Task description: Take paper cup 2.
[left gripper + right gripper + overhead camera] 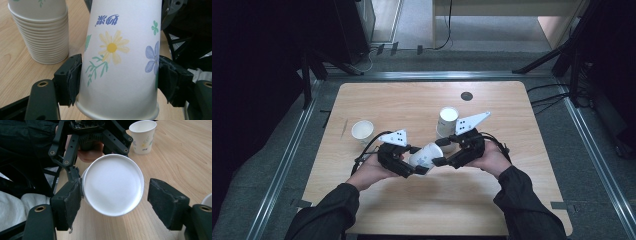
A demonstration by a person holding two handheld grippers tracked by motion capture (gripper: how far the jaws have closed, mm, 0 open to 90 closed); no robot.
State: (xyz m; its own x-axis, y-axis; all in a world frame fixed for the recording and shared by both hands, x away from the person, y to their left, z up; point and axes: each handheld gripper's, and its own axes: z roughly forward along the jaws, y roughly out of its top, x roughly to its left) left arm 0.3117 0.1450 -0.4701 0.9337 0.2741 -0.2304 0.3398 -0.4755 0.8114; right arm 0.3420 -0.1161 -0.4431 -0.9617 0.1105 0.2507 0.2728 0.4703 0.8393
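Held cup: a floral paper cup (426, 156) lies sideways above the surface, between the two tools, its closed base (113, 184) turned toward the right tool.
Left tool (408, 161): closed across the cup's wall, one pad on each side; this grip carries the cup.
Right tool (447, 152): jaws set wide around the base, one pad touching the rim, the other clear of it; judged ready to take or steady the cup.
Cup stack (447, 121): nested upside-down cups, just beyond the right tool; the likely source or goal.
Single cup (362, 130): upright, mouth open, beyond the left tool.
Surface (512, 125): pale wood.
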